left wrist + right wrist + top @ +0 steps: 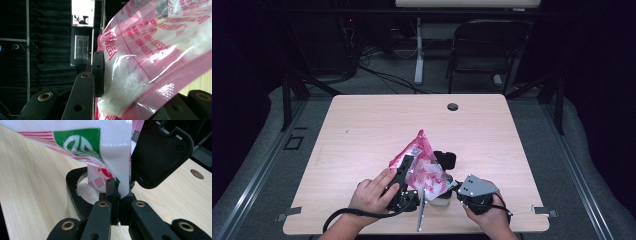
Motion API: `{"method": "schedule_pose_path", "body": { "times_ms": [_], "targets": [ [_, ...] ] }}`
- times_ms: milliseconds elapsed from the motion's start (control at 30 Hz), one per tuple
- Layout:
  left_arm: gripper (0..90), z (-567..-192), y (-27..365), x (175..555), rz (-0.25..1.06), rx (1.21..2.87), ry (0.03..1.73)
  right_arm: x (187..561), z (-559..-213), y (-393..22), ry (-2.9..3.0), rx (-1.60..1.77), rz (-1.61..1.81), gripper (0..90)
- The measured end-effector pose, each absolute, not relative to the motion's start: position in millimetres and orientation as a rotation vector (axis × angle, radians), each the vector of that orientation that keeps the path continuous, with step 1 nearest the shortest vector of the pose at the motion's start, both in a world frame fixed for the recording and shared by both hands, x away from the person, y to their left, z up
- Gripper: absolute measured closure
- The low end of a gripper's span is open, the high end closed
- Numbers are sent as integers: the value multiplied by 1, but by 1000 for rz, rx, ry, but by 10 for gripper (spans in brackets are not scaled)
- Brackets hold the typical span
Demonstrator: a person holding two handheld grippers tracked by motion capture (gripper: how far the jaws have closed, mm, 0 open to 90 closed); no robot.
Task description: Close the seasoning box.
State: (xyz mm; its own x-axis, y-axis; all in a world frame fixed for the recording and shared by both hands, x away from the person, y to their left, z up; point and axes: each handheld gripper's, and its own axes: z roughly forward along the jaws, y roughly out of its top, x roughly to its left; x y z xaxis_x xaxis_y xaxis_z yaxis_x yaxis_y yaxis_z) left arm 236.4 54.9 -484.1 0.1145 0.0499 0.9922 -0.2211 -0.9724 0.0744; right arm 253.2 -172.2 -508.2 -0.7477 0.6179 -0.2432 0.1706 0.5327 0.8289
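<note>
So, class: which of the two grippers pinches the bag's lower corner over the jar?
The right gripper: jaws shut on the bag's corner. The left gripper clasps its side.

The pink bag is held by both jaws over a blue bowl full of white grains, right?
Not quite: the container under the pink bag is a clear jar with a black collar, not a blue bowl, as the right gripper view shows. The left gripper and the right gripper do both hold the bag.
</note>
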Motion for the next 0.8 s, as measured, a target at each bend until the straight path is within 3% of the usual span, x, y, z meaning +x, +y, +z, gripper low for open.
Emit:
{"method": "schedule_pose_path", "body": {
  "times_ms": [800],
  "targets": [
    [744,-492,65,242,1837,2257,-26,252,-507,-171,2237,631,1143,894]
  ]
}}
